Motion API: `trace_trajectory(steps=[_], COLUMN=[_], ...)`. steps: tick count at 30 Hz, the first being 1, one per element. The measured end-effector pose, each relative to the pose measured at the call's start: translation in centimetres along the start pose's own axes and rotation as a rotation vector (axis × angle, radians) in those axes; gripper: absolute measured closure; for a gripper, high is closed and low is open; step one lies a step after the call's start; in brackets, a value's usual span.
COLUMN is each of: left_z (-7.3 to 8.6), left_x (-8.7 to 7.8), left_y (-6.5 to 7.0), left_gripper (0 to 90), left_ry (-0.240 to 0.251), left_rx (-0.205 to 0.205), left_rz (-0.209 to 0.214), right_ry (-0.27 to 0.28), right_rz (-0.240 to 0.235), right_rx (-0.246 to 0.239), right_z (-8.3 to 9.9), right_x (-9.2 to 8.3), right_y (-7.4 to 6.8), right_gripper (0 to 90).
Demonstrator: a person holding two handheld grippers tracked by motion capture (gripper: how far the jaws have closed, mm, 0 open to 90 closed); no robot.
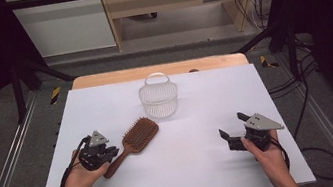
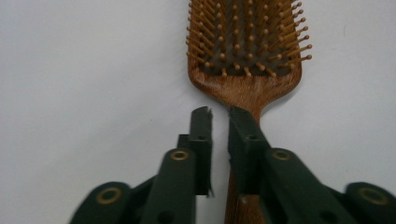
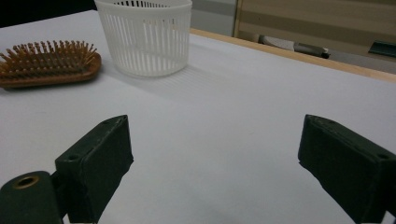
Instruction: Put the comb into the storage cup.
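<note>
One wooden paddle hairbrush [image 1: 134, 140] lies bristles up on the white table [image 1: 202, 169], just in front and to the left of the single white slatted basket [image 1: 159, 98], which stands upright near the table's far middle; the brush's handle slants toward the near-left, away from the basket. Two grippers are in hand; the left gripper [image 2: 219, 114] sits over that handle, its jaws parted by a narrow slit and not pressing the wood, the handle lying beneath them; the right gripper [image 1: 233, 131] rests well to the right of the basket and nearer the person, jaws spread wide with nothing between them.
</note>
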State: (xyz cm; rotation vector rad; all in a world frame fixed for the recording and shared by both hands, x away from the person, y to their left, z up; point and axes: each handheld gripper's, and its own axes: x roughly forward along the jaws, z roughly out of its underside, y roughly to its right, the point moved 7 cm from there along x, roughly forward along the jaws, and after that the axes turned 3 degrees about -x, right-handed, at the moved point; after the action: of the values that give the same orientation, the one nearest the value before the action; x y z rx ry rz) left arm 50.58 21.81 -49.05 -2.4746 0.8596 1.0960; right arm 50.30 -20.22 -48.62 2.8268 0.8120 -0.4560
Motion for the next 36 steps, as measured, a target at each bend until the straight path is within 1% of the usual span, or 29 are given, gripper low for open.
trace_trajectory(steps=[2, 3, 4, 5, 7, 11, 14, 16, 20, 36], left_z=[-0.2, -0.2, -0.2, -0.2, 0.0, -0.1, -0.3, -0.4, -0.5, -1.1], left_x=[-0.3, -0.4, -0.4, -0.6, -0.7, -0.8, -0.9, -0.9, -0.9, 0.5], left_y=[0.2, 0.3, 0.3, 0.6, 0.7, 1.1, 1.1, 1.2, 1.4, 2.3], left_gripper=[66.1, 60.1, 54.9, 50.6, 41.0, 28.0, 13.7, 9.5, 6.0, 5.9], left_ry=[0.012, 0.015, 0.015, 0.017, 0.002, -0.007, -0.014, -0.012, -0.024, -0.126], left_rx=[-0.008, -0.013, -0.013, -0.022, -0.031, -0.029, -0.044, -0.048, -0.027, 0.032], left_rz=[-0.01, -0.022, -0.022, -0.032, -0.04, -0.038, -0.047, -0.034, -0.028, -0.019], right_ry=[-0.001, -0.003, -0.003, -0.003, -0.003, -0.004, -0.005, -0.006, -0.006, -0.006], right_rz=[0.001, 0.001, 0.001, 0.001, 0.001, 0.002, 0.002, 0.002, 0.001, -0.001], right_rx=[-0.003, -0.005, -0.005, -0.007, -0.007, -0.004, -0.005, -0.006, -0.005, -0.001], right_z=[0.0, 0.0, 0.0, 0.0, 0.0, 0.0, 0.0, 0.0, 0.1, 0.0], right_x=[0.0, 0.0, 0.0, 0.0, 0.0, 0.0, 0.0, 0.0, 0.0, -0.1], right_y=[0.0, 0.0, 0.0, 0.0, -0.1, 0.0, 0.0, 0.0, 0.0, 0.0], right_gripper=[10.0, 10.0, 10.0, 10.0, 9.9, 9.9, 9.9, 9.9, 9.8, 9.7])
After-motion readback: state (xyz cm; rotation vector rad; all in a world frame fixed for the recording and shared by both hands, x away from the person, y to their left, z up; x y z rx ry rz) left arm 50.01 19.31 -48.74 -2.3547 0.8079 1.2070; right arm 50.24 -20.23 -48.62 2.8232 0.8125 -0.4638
